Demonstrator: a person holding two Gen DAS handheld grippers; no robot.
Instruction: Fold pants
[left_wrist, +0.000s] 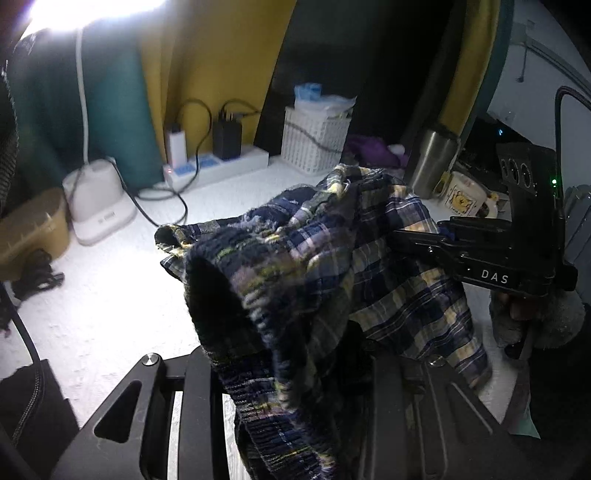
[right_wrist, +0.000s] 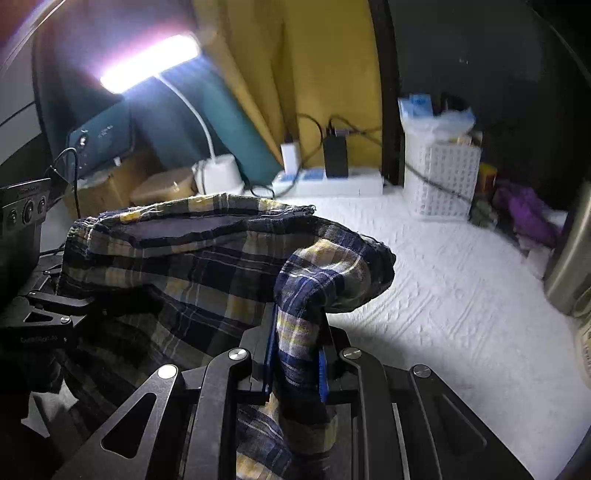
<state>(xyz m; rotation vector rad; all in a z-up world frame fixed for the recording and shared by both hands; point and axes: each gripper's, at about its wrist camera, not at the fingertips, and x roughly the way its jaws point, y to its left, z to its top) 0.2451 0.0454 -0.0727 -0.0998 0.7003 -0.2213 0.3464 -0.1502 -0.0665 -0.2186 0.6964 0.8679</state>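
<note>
Pants (left_wrist: 325, 258), plaid navy and yellow, hang bunched in the air between both tongs, above a white textured bench (left_wrist: 122, 295). Right tongs (right_wrist: 295, 354) are clamped on a twisted fold of the cloth, blue pads pressing it from both sides; fingertips are buried under the fabric. Left tongs (left_wrist: 295, 391) in the left wrist view are mostly hidden: cloth drapes over the gap between the fingers, so can't tell for sure whether they pinch it, though the pants drape right at them. Right tongs also show from the side in that view (left_wrist: 413, 240), reaching into the fabric edge; the hand holding them is dark and cut off. Lower part of the pants runs out of frame. Back of bench: lamp (right_wrist: 147, 70) blown out, power strip (right_wrist: 332, 182) with chargers, white basket (right_wrist: 439, 181), steel tumbler (left_wrist: 432, 162), mug (left_wrist: 465, 195) half hidden behind the tongs. Purple item (right_wrist: 524, 214) blurred, unidentifiable.
</note>
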